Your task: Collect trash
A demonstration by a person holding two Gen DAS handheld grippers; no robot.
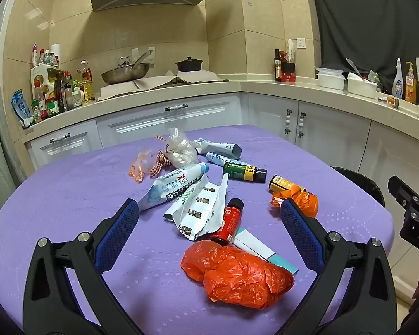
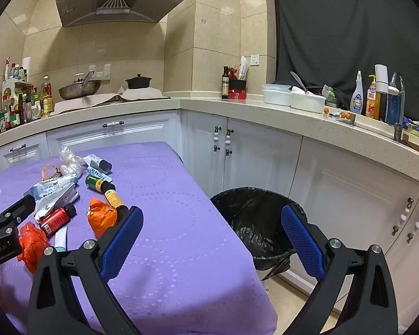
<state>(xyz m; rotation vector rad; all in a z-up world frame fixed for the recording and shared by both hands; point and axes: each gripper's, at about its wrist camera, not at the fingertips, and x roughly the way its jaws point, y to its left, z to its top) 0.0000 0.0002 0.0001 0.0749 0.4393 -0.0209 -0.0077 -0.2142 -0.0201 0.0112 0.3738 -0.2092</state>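
Both grippers wide open, nothing held, above a purple table [image 1: 69,195].

Left gripper [image 1: 209,217]: red bottle [image 1: 228,220] and white wrapper [image 1: 201,212] between its jaws; orange bag [image 1: 237,276] at 6 o'clock, green bottle [image 1: 243,172] at 12. Right gripper [image 2: 212,229]: jaws span the table edge; black-lined bin [image 2: 254,217] at 2 o'clock, trash pile at 10.

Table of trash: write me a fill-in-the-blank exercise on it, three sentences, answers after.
1. The trash lies on a table covered with a ____ cloth.
2. The bin beside the table is lined with a ____ bag.
3. The left gripper and right gripper both have jaws that stand ____, holding nothing.

Missing words: purple; black; open
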